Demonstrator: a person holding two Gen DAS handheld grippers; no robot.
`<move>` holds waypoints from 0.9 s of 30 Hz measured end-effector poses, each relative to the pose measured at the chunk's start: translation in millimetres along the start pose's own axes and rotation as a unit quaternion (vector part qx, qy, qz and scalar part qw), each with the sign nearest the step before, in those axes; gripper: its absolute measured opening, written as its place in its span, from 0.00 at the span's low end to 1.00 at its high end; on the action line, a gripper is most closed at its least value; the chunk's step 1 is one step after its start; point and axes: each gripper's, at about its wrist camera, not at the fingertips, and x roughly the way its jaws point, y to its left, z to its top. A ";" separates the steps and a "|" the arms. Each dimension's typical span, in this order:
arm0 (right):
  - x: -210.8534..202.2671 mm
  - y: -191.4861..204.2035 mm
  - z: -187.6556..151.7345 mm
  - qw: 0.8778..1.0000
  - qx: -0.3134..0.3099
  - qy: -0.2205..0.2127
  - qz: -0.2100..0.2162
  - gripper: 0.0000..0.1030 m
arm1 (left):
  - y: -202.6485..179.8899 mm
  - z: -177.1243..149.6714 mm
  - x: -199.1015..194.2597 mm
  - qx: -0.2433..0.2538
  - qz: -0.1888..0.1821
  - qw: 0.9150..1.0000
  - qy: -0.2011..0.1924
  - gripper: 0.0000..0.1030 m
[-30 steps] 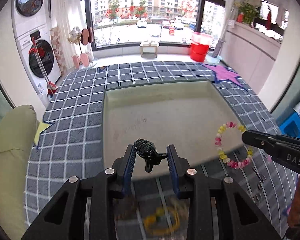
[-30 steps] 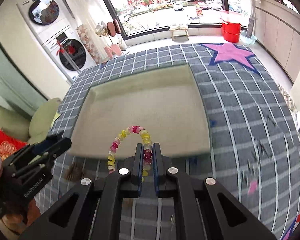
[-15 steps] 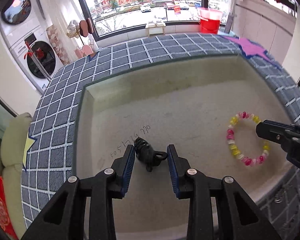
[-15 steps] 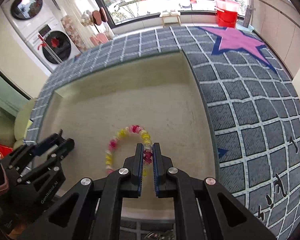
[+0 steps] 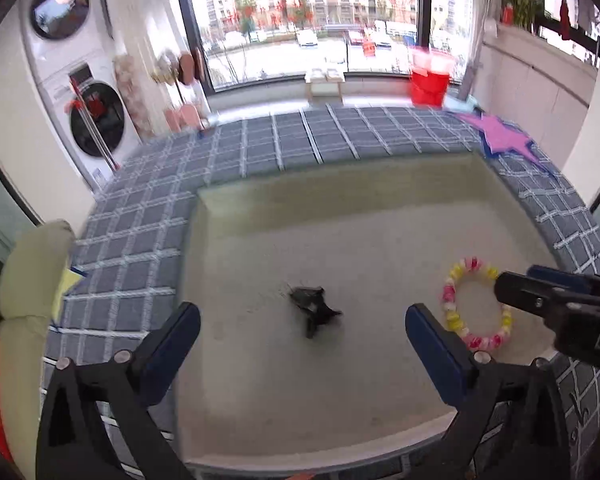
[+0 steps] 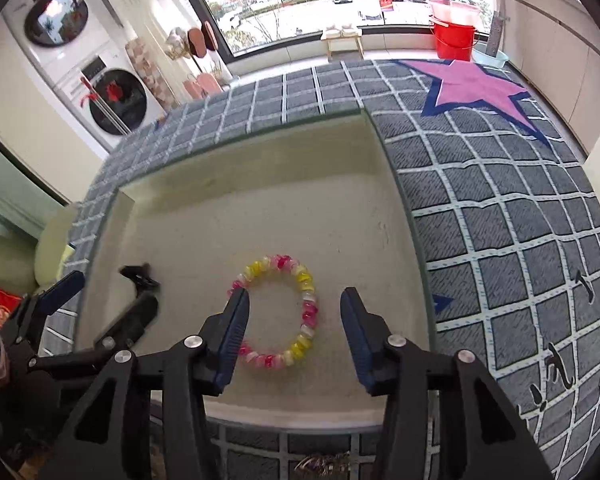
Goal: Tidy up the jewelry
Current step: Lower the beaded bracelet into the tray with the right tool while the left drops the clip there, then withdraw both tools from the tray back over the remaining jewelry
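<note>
bead bracelet (image 6: 278, 312): lies flat on the floor of the tray (image 6: 260, 168), a closed ring of pink, yellow and clear beads, between the pads of the right gripper (image 6: 294, 322); its left arc passes just under the left pad, its right arc stands clear of the right pad. In the left wrist view it shows just right of the left gripper's right finger (image 5: 476, 304).
bracelet axis: a ring, so no real heading; slightly longer along the line running away from the right gripper than across it.
black hair clip (image 5: 314, 308): on the tray floor ahead of the left gripper (image 5: 302, 326), between the lines of its two fingers but beyond the tips; blurred, so its exact pose is uncertain.
clip axis: seems to run slantwise, the narrow end toward the gripper and to its right.
right gripper: jaws have just been opening, now about half spread, gripping nothing; the bracelet is released.
left gripper: jaws have just been opening to full width, empty; the clip is free.
risk, bracelet: pulling the right gripper back low could snag the beads on the left pad and drag the ring toward the near rim.
risk, clip: the blur suggests it may be unsettled; it may skid or tip.
risk, grippers: the two stand close side by side; a careless retreat could knock one into the other.
</note>
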 end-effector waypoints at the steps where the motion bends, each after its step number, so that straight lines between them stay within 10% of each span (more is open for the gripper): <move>1: -3.5 -1.1 0.6 1.000 0.004 -0.003 0.003 0.54 | 1.8 0.3 -4.1 0.002 0.000 1.000 -0.001 1.00; 13: -81.8 -2.2 -43.6 0.997 0.022 -0.065 0.031 1.00 | 36.8 -43.9 -86.8 -0.035 -0.038 0.998 -0.026 1.00; 27: -148.6 -9.1 -149.0 0.997 0.034 -0.065 0.030 1.00 | 51.5 -166.1 -146.1 -0.064 -0.043 0.997 0.022 1.00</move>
